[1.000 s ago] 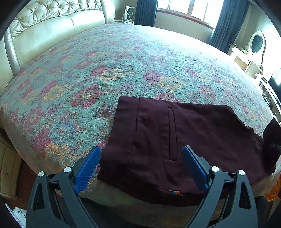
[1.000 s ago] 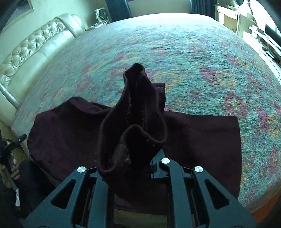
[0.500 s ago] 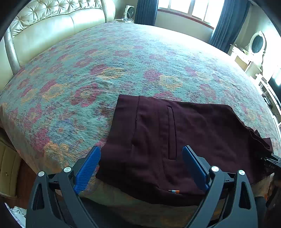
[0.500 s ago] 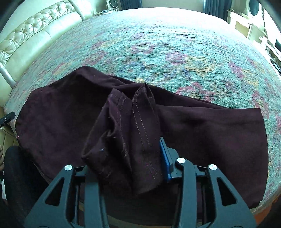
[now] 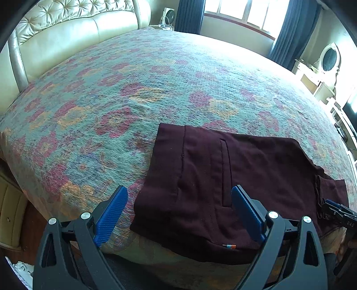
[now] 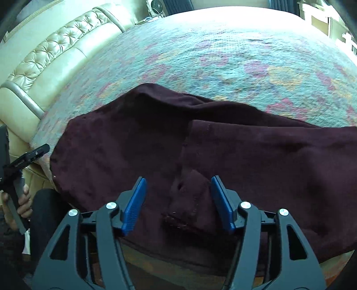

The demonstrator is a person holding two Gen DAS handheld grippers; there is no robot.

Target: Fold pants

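Bed (image 5: 138, 93) with floral spread fills both views; cream tufted headboard (image 5: 73, 24) at 10 o'clock, window and dark curtains (image 5: 189, 13) at 12.

Maroon pants (image 5: 223, 178) lie flat at the bed's near edge, waistband end at 9 o'clock in the left wrist view, slit pocket showing, legs folded back at 3 o'clock.

Left gripper (image 5: 178, 214): jaws spread wide, nothing clamped. Its right blue pad sits over the cloth near the pocket's lower end; its left pad is over bare bedspread, beside the pants' edge.

Right gripper (image 6: 178, 203): jaws have just been opening, now apart. The hem end of the pants (image 6: 191, 196) lies loose between the pads, touching neither, on top of the lower layer.

A hand (image 6: 21, 200) on the left gripper's handle shows at 9 o'clock in the right wrist view.
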